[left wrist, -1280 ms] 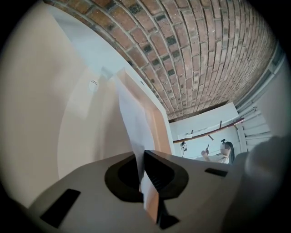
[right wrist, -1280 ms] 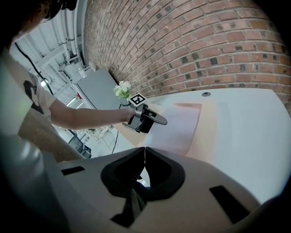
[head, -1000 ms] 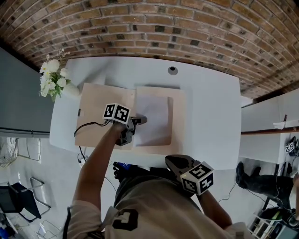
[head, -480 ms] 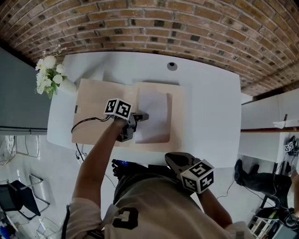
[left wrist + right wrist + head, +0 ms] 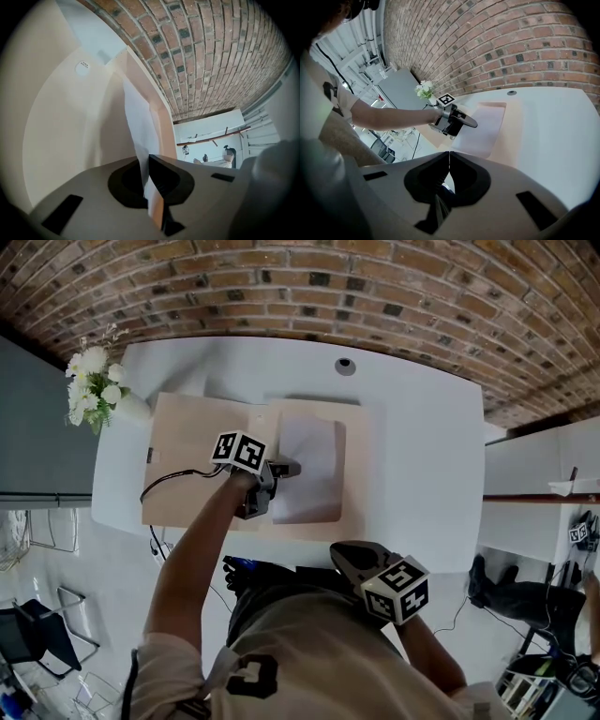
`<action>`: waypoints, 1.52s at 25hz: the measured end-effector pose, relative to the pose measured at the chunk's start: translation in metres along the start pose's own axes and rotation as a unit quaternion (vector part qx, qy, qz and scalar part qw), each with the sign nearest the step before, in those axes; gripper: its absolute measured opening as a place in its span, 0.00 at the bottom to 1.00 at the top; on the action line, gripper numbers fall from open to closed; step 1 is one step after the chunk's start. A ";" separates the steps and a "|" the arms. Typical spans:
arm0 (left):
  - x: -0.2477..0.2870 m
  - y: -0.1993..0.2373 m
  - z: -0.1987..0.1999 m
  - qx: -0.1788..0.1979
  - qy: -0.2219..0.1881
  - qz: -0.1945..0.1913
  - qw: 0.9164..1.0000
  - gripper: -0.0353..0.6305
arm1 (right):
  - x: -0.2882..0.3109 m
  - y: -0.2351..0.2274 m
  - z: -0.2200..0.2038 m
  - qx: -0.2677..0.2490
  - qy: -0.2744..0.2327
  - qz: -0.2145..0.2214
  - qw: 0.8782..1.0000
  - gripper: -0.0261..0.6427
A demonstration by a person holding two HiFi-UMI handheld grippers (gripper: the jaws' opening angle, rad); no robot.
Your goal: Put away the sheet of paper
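Observation:
A beige folder point(image 5: 192, 460) lies open on the white table point(image 5: 422, 456). The white sheet of paper point(image 5: 314, 470) rests on the folder's right half. My left gripper point(image 5: 281, 468) reaches in from the folder's middle and is shut on the sheet's left edge. In the left gripper view the sheet point(image 5: 138, 122) rises on edge from between the closed jaws of the left gripper point(image 5: 146, 176). My right gripper point(image 5: 342, 554) hangs off the table's near edge, close to my body. It is shut with nothing in it point(image 5: 449, 164). Its view shows the left gripper point(image 5: 471, 123) at the sheet point(image 5: 485, 126).
A vase of white flowers point(image 5: 94, 385) stands at the table's far left corner, just beyond the folder. A black cable point(image 5: 164, 488) loops over the folder's left half. A round cable hole point(image 5: 346, 365) is at the table's back edge. A brick wall runs behind.
Only the head view has drifted a little. Both grippers, the sheet and the folder keep the same places.

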State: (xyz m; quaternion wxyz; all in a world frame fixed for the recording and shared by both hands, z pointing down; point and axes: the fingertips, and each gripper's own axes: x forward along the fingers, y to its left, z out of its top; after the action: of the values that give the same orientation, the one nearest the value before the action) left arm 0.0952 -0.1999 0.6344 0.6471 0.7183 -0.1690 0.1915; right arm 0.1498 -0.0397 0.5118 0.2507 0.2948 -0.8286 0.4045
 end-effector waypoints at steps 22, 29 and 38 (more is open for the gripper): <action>0.009 0.001 -0.001 -0.006 0.013 -0.005 1.000 0.07 | 0.005 0.001 0.001 0.003 0.004 -0.003 1.000 0.07; 0.009 -0.001 -0.002 -0.007 0.014 -0.009 1.000 0.07 | 0.007 0.004 0.004 -0.001 0.001 -0.001 1.000 0.07; 0.010 -0.001 -0.005 -0.008 0.012 -0.011 1.000 0.07 | 0.007 0.015 0.010 -0.006 -0.007 0.007 1.000 0.07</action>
State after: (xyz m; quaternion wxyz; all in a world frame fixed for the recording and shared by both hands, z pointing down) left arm 0.1047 -0.1951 0.6387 0.6569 0.7125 -0.1548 0.1920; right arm 0.1328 -0.0424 0.5032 0.2441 0.2903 -0.8347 0.3992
